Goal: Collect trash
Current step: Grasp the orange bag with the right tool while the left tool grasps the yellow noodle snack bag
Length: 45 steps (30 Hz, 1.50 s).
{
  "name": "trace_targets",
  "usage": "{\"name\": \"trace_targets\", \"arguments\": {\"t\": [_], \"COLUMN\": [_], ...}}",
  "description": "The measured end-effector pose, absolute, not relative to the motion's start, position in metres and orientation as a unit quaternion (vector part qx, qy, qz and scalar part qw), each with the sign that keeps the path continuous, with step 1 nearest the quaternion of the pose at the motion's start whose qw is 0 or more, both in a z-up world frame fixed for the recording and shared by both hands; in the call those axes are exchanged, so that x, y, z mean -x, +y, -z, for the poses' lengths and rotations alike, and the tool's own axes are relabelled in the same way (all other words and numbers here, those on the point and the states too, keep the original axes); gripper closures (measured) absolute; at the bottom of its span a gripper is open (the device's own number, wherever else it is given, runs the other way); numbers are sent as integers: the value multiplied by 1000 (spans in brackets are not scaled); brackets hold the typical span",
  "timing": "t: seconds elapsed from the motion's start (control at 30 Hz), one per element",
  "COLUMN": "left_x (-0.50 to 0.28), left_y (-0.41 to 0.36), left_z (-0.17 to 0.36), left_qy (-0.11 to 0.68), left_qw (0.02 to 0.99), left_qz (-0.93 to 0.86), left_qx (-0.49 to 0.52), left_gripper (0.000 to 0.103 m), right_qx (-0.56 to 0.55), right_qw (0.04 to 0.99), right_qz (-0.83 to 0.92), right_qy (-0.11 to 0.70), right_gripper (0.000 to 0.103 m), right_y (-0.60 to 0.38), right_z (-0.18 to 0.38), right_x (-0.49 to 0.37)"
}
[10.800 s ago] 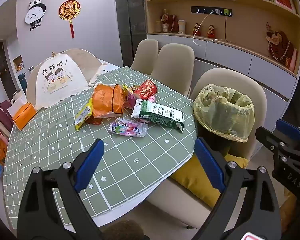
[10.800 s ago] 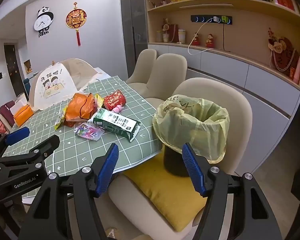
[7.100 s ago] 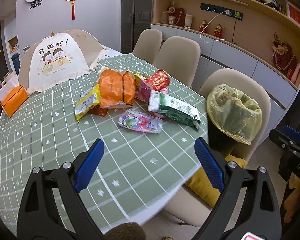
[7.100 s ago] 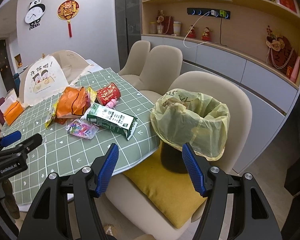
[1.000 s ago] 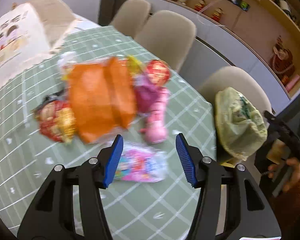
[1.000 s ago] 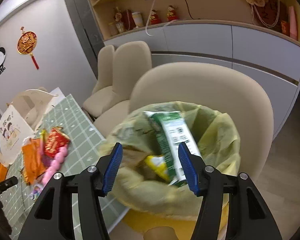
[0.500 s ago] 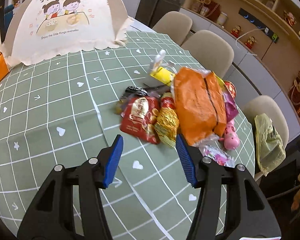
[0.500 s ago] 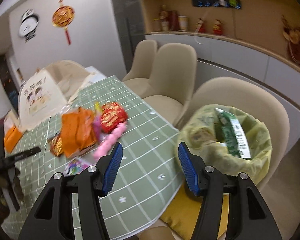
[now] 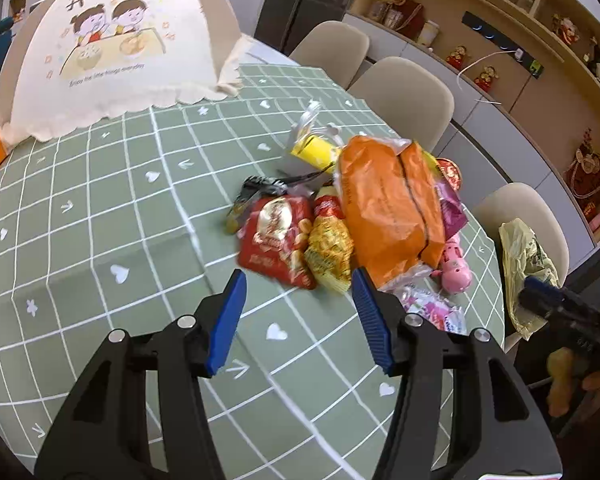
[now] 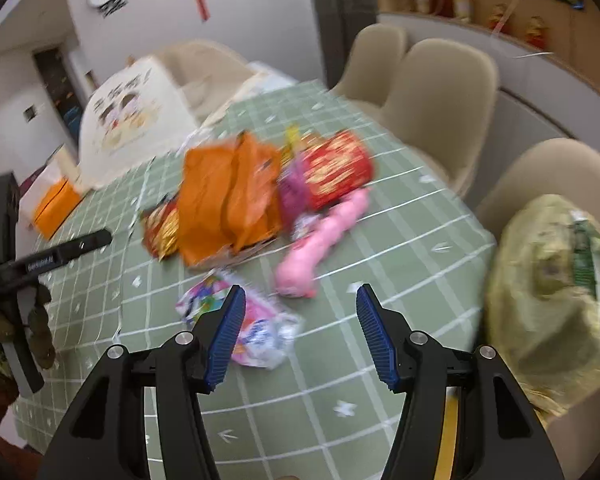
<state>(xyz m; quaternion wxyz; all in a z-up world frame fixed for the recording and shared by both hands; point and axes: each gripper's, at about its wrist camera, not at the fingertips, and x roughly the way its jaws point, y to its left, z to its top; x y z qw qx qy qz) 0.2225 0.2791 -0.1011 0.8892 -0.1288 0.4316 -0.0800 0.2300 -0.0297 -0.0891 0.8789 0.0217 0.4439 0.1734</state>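
The trash lies in one loose heap on my green grid-patterned table (image 9: 100,216): a big orange plastic bag (image 9: 388,204) in the middle, a red snack packet (image 9: 278,240) and a yellow-gold crinkly wrapper (image 9: 330,254) touching its near side, a pink pig-shaped toy bottle (image 9: 454,260) and a pink and white printed wrapper (image 9: 428,306) toward the table edge. I judge it is heaped there so each piece is a short carry to the yellow-green bin bag (image 10: 552,280), which stands on a beige chair beside the table, a green carton already upright inside.

My left tool (image 9: 298,316) hangs above the table with its blue pads wide apart and nothing between them; the red packet and gold wrapper lie just beyond its tips. My right tool (image 10: 300,334) is equally spread and empty, the printed wrapper just beside its left pad, the pink bottle just ahead, the bin bag off to its right.
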Motion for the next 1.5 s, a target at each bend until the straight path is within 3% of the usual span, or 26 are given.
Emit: {"name": "trace_targets", "arguments": {"t": [0.2,0.5,0.63,0.7,0.8,0.9,1.2,1.5], "left_x": [-226,-222,-214,-212,-211,-213,-240,-310], "left_y": [286,292,296,299,302,300,274,229], "left_z": [104,97,100,102,105,110,121,132], "left_qy": [444,436,441,444,444,442,444,465], "left_qw": [883,887,885,883,882,882,876,874], "left_qz": [80,73,69,68,69,80,135,129], "left_qx": [131,136,134,138,143,143,129,61], "left_gripper": [51,51,51,51,51,51,51,51], "right_qx": [35,59,60,46,-2,-6,-49,-119], "right_qw": [847,866,858,841,832,854,896,873], "right_qz": [-233,-232,-214,-214,-225,-228,-159,-138], "right_qy": [476,440,463,494,507,468,411,452], "right_gripper": [49,49,49,68,82,92,96,96], "right_y": [10,48,68,73,64,52,-15,-59], "right_z": [119,105,116,130,131,106,47,72], "right_x": [-244,-310,-344,-358,-360,-343,-289,-251]}}
